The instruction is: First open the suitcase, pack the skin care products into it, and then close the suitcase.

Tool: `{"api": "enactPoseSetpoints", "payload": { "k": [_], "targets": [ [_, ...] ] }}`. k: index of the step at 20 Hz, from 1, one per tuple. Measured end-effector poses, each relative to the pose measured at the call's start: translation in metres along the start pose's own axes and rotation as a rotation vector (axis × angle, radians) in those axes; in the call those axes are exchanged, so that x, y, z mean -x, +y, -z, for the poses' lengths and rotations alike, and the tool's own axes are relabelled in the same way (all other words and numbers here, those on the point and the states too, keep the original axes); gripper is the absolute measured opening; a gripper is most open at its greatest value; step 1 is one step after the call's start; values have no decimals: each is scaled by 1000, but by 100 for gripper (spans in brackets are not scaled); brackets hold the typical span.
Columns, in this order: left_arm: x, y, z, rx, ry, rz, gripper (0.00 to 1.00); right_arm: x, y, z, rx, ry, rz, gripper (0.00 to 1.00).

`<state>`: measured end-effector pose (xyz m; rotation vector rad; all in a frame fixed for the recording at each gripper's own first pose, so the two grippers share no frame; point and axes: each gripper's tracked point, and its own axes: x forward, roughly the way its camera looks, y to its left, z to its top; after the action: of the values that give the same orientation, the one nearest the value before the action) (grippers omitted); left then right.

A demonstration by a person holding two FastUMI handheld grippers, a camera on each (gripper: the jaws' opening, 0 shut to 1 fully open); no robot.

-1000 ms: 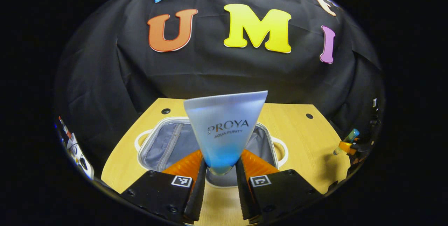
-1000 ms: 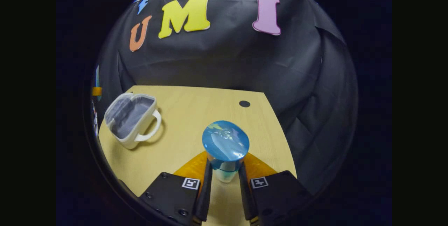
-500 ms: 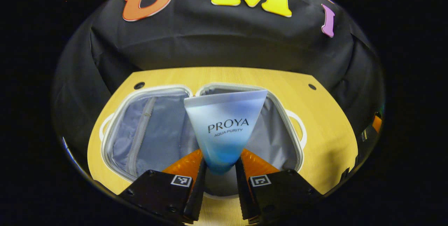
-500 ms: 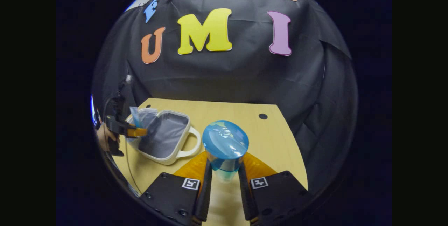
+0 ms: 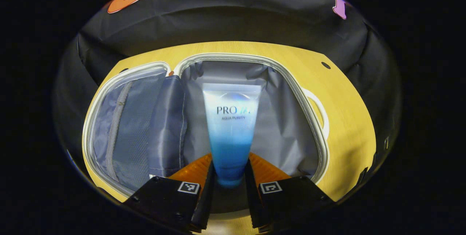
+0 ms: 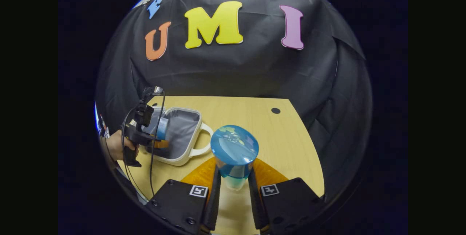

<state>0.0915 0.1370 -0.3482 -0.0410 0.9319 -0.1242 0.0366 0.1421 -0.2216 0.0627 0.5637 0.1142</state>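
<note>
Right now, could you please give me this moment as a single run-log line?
suitcase: open on table | left gripper: shut on tube, over right compartment | right gripper: shut on blue-capped bottle, above table

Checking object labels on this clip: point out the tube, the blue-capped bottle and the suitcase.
tube (image 5: 232, 118): left gripper view, printed front.
blue-capped bottle (image 6: 235, 149): right gripper view, cap top.
suitcase (image 5: 309, 118): left gripper view, right rim.

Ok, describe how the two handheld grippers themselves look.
Each has black finger blocks bearing small square black-and-white tags, as on the left gripper and the right gripper. In the right gripper view, the left one shows a black pistol-style handle and trailing black cables.
</note>
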Motion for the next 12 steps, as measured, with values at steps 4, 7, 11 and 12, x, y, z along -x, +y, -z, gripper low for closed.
{"api": "enactPoseSetpoints", "payload": {
  "k": [4, 7, 11, 12],
  "targets": [
    [-11, 3, 5, 1, 44, -28, 46, -6, 2, 1, 13, 13, -2, 36],
    [-15, 3, 16, 35, 98, -37, 46, -15, 6, 1, 22, 25, -13, 36],
    [-17, 3, 14, 17, 108, -52, 53, -23, 15, -3, 37, 44, -37, 34],
    [-17, -3, 13, 21, 105, -30, 47, -32, 23, -6, 38, 46, -45, 36]
  ]
}}
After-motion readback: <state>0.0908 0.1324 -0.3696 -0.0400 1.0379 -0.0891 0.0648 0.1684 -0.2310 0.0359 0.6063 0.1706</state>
